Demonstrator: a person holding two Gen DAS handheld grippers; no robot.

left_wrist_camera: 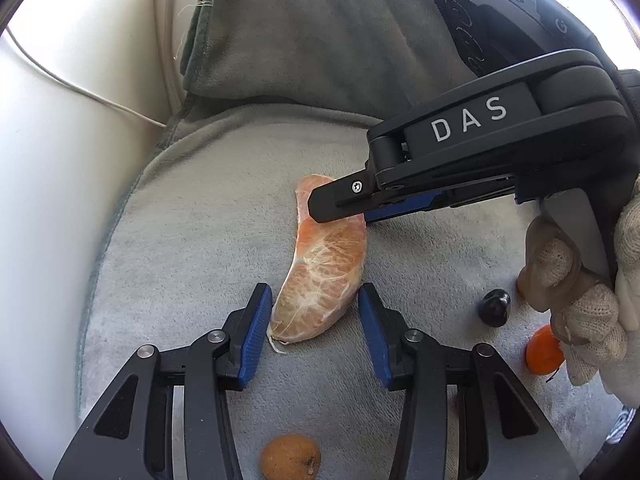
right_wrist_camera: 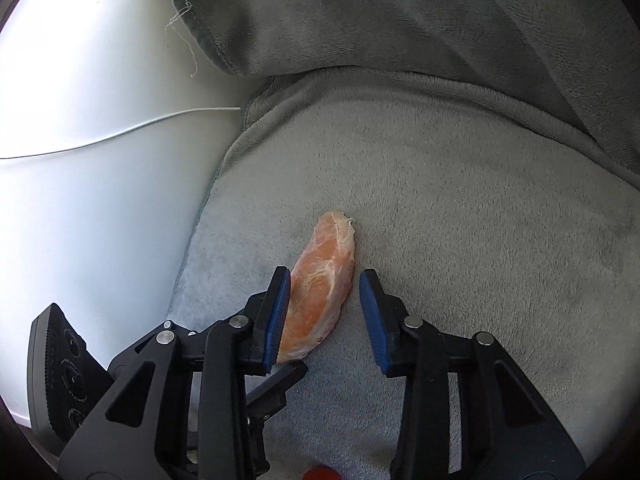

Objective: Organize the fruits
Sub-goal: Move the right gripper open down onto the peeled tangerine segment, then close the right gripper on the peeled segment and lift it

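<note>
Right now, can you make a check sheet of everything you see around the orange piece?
Surface: grey fleece blanket over a pale seat.
Job's things: peeled orange segment lying flat; small orange fruit; round brown fruit; dark fruit.
Clutter: nothing seen.
Grippers: left tongs open, one finger either side of the segment's near end; right tongs open around its other end, held by a gloved hand.
Cables: thin white cable across the seat.
Surroundings: grey cushion behind.
</note>
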